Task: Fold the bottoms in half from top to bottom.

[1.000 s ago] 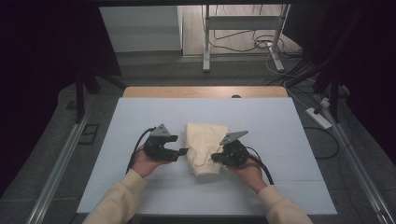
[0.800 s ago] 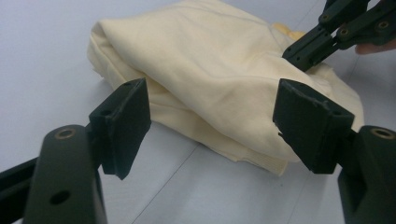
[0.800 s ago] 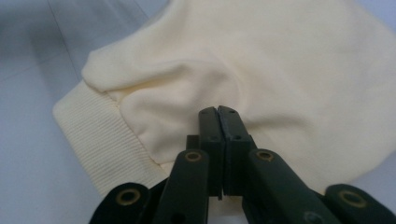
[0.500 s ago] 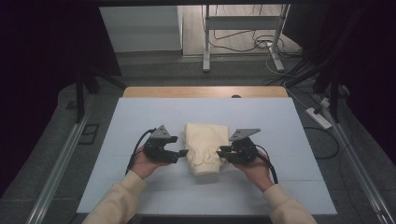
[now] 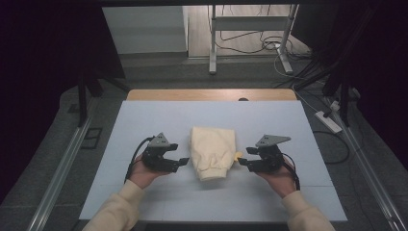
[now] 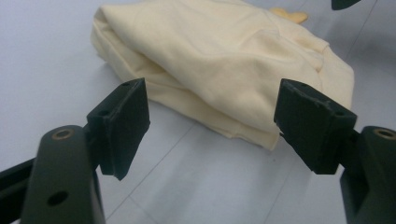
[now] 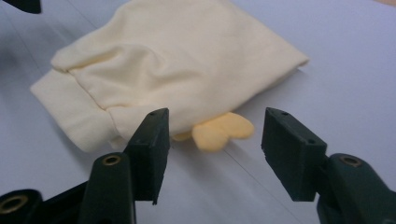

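Nearest the camera in the high view, two cream sleeves come in from the bottom edge, each hand holding a gripper. The left gripper [image 5: 184, 161] sits just beside the left edge of the folded cream cloth [image 5: 212, 151], its jaws apart with nothing between them. The right gripper [image 5: 244, 160] is near the cloth's right edge; its jaws have just been opening and now stand apart, clear of the fabric. The cloth lies folded in the middle of the pale blue table [image 5: 159, 115] (a small yellow tab [image 7: 222, 131], perhaps a label, pokes from under its right edge). Beyond the table, a metal stand [image 5: 250, 33] and cables [image 5: 262, 45] lie on the floor.
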